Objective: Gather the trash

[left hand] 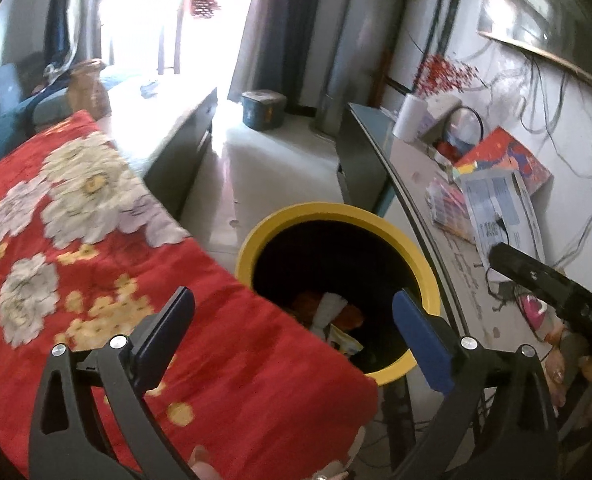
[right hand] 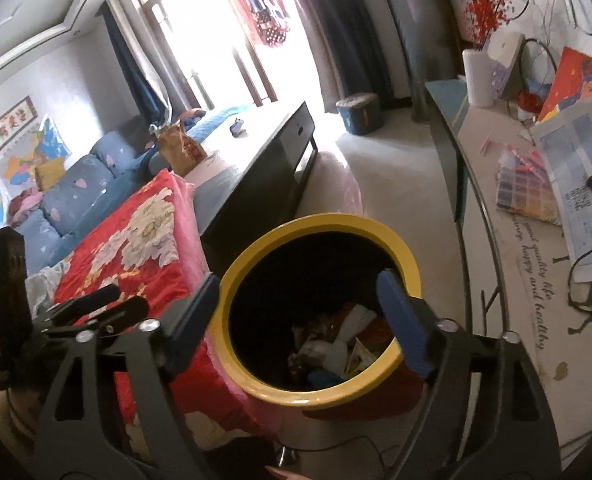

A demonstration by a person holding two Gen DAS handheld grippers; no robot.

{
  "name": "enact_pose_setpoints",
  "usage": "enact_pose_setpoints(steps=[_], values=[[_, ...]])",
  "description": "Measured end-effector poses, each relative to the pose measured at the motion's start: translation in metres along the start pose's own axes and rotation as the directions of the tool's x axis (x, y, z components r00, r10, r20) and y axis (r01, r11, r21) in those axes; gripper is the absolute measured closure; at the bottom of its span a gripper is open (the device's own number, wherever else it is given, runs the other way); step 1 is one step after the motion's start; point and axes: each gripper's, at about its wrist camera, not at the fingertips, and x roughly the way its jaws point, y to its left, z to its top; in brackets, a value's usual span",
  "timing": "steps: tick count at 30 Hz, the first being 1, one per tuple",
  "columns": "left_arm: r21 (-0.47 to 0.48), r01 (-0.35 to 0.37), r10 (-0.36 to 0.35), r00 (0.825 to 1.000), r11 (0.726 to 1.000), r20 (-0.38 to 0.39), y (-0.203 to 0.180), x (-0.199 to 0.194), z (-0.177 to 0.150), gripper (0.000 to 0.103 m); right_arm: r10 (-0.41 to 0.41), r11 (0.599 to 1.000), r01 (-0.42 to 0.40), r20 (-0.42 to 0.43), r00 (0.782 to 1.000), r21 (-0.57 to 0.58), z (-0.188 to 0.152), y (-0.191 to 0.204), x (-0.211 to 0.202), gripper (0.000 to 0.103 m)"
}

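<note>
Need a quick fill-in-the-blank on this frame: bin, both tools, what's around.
1. The rim of the trash bin is coloured ____.
2. Both the left tool and the right tool are ____, holding nothing.
3. The blanket beside the bin is red with a ____ pattern.
4. The paper roll on the desk stands ____.

Missing words: yellow; open; flower; upright
</note>
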Motion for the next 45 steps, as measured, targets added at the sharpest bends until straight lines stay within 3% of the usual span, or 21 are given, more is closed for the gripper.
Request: enact_pose_setpoints(steps=[10, 21, 28, 36, 42, 45], values=[[-0.066, -0.097, 0.1, 0.993, 0.993, 0.057, 0.036, -0.052, -0.017, 0.007, -0.046, 0.995, 0.053, 0.076, 0.996, -0.083, -0.013, 0.042, -0.025, 0.011], [-0.08, -0.22, 0.229, 0.964, 0.972, 0.133, 0.067, -0.109, -0.042, 0.007, -0.027, 0.972, 0.067, 0.177, 0.984, -0.225, -0.036, 0.097, -0.043, 0.011], [-0.084, -0.262, 0.274, 0.939, 0.961, 0.21, 0.076, -0.141, -0.06, 0.006, 0.005, 0.957, 0.09, 0.325, 0.946, -0.274, -0.056, 0.125, -0.062, 0.011], [-0.129, -0.316, 0.341, 0.888, 0.94, 0.309, 0.083, -0.172, -0.084, 0.006, 0.02, 0.941, 0.133, 0.443, 0.896, -0.312, -0.084, 0.152, -0.072, 0.011], [-0.124, -0.323, 0.346, 0.877, 0.938, 0.333, 0.086, -0.182, -0.098, 0.006, 0.028, 0.927, 0.168, 0.508, 0.861, -0.336, -0.098, 0.166, -0.08, 0.011], [-0.125, -0.317, 0.341, 0.877, 0.94, 0.337, 0.089, -0.183, -0.101, 0.006, 0.037, 0.926, 0.166, 0.517, 0.855, -0.34, -0.099, 0.168, -0.082, 0.011]])
